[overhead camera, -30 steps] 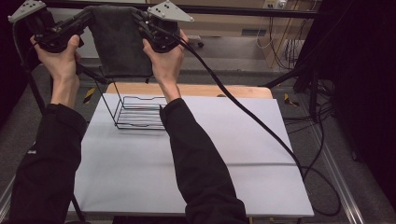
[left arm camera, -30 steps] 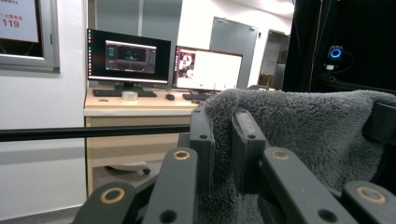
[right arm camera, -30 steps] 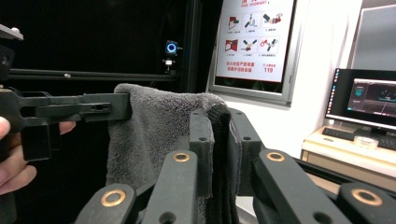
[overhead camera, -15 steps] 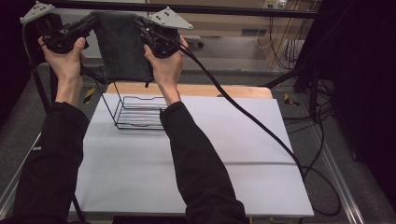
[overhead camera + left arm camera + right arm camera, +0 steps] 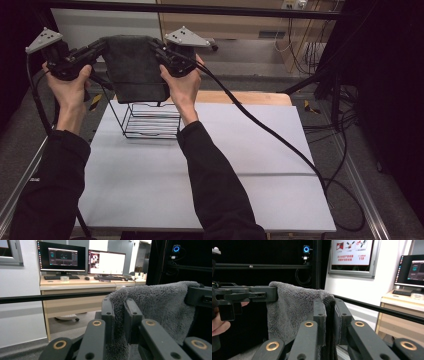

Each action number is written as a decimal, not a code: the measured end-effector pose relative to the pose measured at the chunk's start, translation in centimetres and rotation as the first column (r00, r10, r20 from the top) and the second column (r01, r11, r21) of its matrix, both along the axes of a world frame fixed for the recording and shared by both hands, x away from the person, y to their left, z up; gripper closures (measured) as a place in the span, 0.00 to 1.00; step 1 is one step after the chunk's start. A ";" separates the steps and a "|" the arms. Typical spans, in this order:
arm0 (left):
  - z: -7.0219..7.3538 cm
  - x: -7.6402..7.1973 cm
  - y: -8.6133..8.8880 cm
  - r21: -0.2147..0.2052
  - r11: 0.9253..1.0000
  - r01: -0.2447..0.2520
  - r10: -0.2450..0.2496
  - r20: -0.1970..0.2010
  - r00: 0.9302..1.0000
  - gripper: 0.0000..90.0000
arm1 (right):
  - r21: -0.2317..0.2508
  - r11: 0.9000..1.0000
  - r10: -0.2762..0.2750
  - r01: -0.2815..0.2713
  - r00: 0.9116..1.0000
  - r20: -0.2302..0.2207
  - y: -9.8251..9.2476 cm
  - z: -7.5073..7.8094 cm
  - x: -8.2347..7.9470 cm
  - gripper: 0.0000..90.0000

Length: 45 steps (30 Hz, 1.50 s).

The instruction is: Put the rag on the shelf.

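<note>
Item: left gripper point(image 5: 95, 48). Jaws nearly together, pinching one top corner of the grey towel point(image 5: 134, 67); in the left gripper view the fleece is pressed between both pads point(image 5: 119, 315). Held level, pointing inward toward the other hand.

Item: right gripper point(image 5: 159, 50). Jaws likewise nearly together, clamped on the opposite top corner; in the right gripper view a folded thickness of towel point(image 5: 294, 312) sits squeezed between the pads, with the left gripper point(image 5: 273, 293) facing it across the cloth.

Item: grey towel. Folded, hanging in the air between the two grippers, top edge stretched roughly level from one hand to the other, long side across the person's front. The free lower edge hangs straight down.

Item: wire basket point(image 5: 150, 119). Black, open-topped, standing on the far part of the desk point(image 5: 200, 165). It lies directly beneath the towel, whose lower edge hangs just at or above the basket's rim; contact cannot be told. Both hands stand about equally far from the basket, one to each side above it.

Judgement: the towel lines up over the basket opening, so a straight descent with both corners kept level would seat it inside.
</note>
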<state>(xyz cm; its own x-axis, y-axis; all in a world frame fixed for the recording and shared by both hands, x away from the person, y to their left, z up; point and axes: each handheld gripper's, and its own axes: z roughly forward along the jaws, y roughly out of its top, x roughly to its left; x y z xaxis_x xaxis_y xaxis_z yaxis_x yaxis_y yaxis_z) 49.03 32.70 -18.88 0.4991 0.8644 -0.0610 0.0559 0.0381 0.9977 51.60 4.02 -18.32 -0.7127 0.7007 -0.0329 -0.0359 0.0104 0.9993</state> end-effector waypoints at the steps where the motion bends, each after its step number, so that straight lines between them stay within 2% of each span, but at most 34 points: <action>1: -0.3 -0.1 0.1 -0.001 1.000 0.002 -0.002 -0.004 1.000 0.89 | -0.005 1.000 0.004 -0.004 1.000 -0.005 0.0 -0.2 0.0 0.92; 8: -1.6 -0.6 0.7 -0.004 1.000 0.000 0.000 -0.018 1.000 0.89 | -0.050 0.999 0.016 -0.016 1.000 -0.005 0.5 -0.9 -0.6 0.92; 14: -2.1 -1.1 1.1 -0.011 1.000 0.023 -0.023 -0.022 0.999 0.89 | -0.069 0.997 0.024 -0.025 1.000 -0.011 0.7 -1.1 -1.3 0.92; 19: -2.2 -1.9 1.3 0.008 0.999 0.049 -0.049 -0.040 0.998 0.89 | -0.091 0.995 0.029 -0.033 0.999 -0.039 0.6 -1.0 -2.0 0.92; 26: -2.5 -2.7 1.2 0.033 0.998 0.052 -0.050 -0.053 0.997 0.89 | -0.120 0.992 0.041 -0.050 0.996 -0.076 0.5 -1.2 -2.6 0.91; 30: -2.8 -3.0 1.1 0.038 0.997 0.071 -0.069 -0.058 0.996 0.88 | -0.081 0.993 0.075 -0.085 0.991 -0.112 -0.2 -1.9 -2.7 0.91; 34: -3.1 -3.4 1.0 0.061 0.995 0.079 -0.075 -0.074 0.994 0.88 | -0.084 0.990 0.104 -0.115 0.987 -0.120 -0.6 -2.6 -3.0 0.91; 39: -3.9 -4.3 1.2 0.060 0.994 0.091 -0.085 -0.098 0.992 0.87 | -0.102 0.982 0.146 -0.160 0.980 -0.134 -0.9 -3.2 -3.6 0.91; 45: -4.5 -5.2 1.1 0.101 0.991 0.093 -0.079 -0.130 0.988 0.86 | -0.121 0.975 0.166 -0.186 0.974 -0.156 -1.0 -3.9 -4.0 0.91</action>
<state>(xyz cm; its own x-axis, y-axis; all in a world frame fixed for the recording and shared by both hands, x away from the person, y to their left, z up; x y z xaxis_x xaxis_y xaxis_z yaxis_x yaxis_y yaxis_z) 43.79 33.77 -23.39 0.5660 0.8235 -0.0377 0.1792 -0.0783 0.9807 47.64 3.04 -22.26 -0.8283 0.5602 -0.0057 0.0951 0.1506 0.9840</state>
